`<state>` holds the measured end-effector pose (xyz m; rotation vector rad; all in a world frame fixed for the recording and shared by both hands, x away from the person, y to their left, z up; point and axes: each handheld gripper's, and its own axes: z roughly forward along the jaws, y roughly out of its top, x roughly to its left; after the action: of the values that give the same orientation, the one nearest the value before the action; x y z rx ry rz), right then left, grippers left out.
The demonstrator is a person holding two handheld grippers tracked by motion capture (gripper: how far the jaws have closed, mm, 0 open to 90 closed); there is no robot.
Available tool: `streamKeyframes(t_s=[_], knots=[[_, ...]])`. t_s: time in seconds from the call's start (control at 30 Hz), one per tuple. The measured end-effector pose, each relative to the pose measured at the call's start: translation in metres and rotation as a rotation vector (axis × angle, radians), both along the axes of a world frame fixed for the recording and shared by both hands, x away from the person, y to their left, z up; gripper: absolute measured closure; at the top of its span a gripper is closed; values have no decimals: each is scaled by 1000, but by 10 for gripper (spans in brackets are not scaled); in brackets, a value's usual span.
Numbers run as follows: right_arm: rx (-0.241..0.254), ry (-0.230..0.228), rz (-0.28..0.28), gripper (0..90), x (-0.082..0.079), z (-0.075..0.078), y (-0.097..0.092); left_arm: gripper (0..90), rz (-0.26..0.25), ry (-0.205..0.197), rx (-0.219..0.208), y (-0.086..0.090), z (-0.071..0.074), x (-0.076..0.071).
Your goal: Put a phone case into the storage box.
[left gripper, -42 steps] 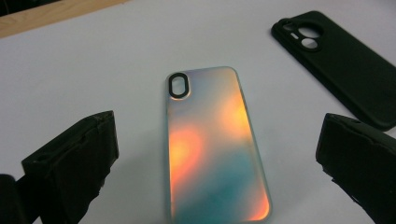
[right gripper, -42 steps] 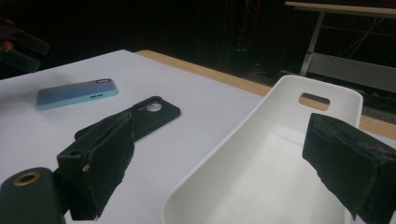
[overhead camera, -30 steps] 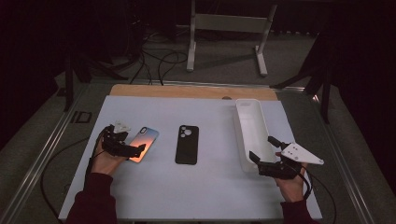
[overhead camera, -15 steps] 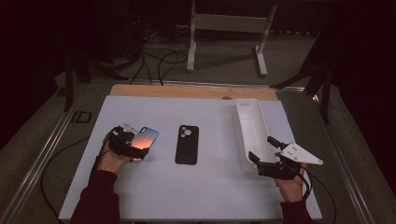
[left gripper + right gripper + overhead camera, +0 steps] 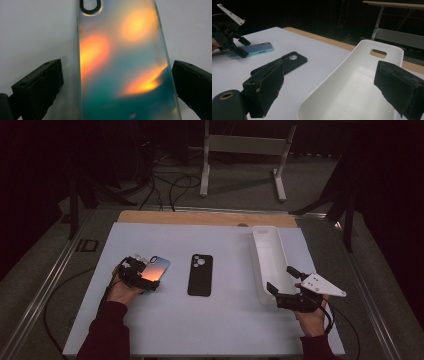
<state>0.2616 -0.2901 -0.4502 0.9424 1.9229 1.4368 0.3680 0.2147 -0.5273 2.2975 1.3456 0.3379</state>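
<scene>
An iridescent orange-and-teal phone case (image 5: pixel 156 271) (image 5: pixel 125 62) lies flat on the white table, left of centre. My left gripper (image 5: pixel 141 276) (image 5: pixel 117 86) is open, its jaws standing either side of the case's near end with a small gap at each edge. A black phone case (image 5: pixel 200 275) (image 5: pixel 287 61) lies face down in the middle. My right gripper (image 5: pixel 285 292) (image 5: pixel 332 87) is open, its jaws straddling the near end of a long white tray (image 5: pixel 270 260) (image 5: pixel 362 82). The left gripper (image 5: pixel 232 37) and the iridescent case (image 5: pixel 254 50) also appear far off in the right gripper view.
The table's wooden far edge (image 5: pixel 205 217) runs behind the white mat (image 5: pixel 210 330). Beyond it stand a metal frame (image 5: pixel 242 150) and loose cables (image 5: pixel 170 180) on the floor. A metal rail (image 5: pixel 45 295) borders the table's left side.
My left gripper has slid a little forward along the iridescent case, so its jaws now flank more of it. The right gripper, the tray and the black case have stayed put.
</scene>
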Motion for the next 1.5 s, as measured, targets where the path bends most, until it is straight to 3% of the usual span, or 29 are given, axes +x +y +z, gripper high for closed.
streamKeyframes(t_s=[0.17,0.37,0.77,1.2,1.23,1.33,1.5], knots=[[1,-2,0,85,0,1,1,0,1,13,5,-1,0,1],[2,-4,-1,86,-1,1,1,148,-12,9,9,-2,6,-3],[4,-2,-8,86,0,2,0,167,-10,-22,3,-4,8,-6],[-1,9,-11,86,2,1,2,168,10,-134,-24,-9,33,-12],[0,9,-11,86,2,1,2,167,11,-156,-38,-11,37,-14],[2,12,-12,86,3,1,2,167,11,-170,-51,-12,41,-16],[3,43,-36,86,5,1,1,167,-2,-205,-60,-17,49,-19]])
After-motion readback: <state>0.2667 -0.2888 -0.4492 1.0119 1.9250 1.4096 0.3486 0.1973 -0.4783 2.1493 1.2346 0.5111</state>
